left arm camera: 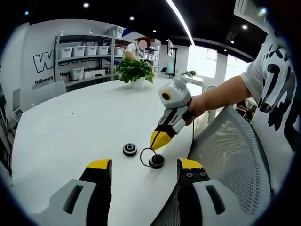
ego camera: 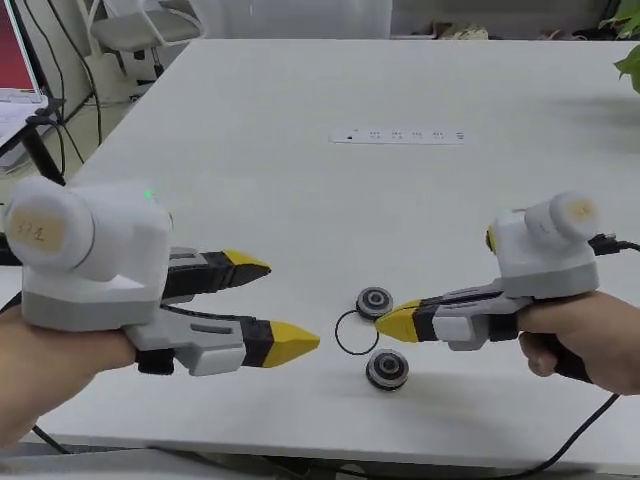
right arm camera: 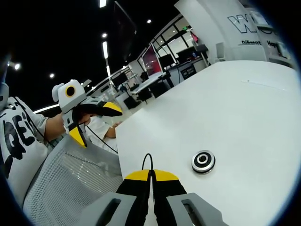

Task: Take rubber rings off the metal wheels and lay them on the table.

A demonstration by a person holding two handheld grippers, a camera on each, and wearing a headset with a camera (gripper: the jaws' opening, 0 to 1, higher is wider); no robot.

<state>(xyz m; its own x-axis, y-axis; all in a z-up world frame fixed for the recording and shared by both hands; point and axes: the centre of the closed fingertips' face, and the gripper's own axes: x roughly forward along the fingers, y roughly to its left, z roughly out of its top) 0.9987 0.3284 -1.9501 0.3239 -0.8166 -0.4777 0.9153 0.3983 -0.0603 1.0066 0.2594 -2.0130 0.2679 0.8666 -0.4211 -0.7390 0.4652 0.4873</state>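
Note:
My right gripper (ego camera: 385, 323) is shut on a thin black rubber ring (ego camera: 337, 335), which loops out to the left of its yellow tips, low over the white table (ego camera: 300, 180). From the right gripper view the ring (right arm camera: 143, 162) rises out of the shut jaws (right arm camera: 150, 175). Two round metal wheels with dark rims lie by the ring, one just behind it (ego camera: 375, 301) and one in front (ego camera: 387, 369). My left gripper (ego camera: 290, 303) is open and holds nothing, a short way left of the ring. Past its own jaws (left arm camera: 144, 165), the ring (left arm camera: 142, 157) and both wheels (left arm camera: 130, 149) (left arm camera: 156, 161) lie ahead.
A white power strip (ego camera: 398, 135) lies mid-table further back. The table's front edge runs just below the grippers, with a black cable (ego camera: 590, 420) hanging off at the right. A chair (ego camera: 140, 30) stands at the far left corner and plant leaves (ego camera: 630, 50) at the far right.

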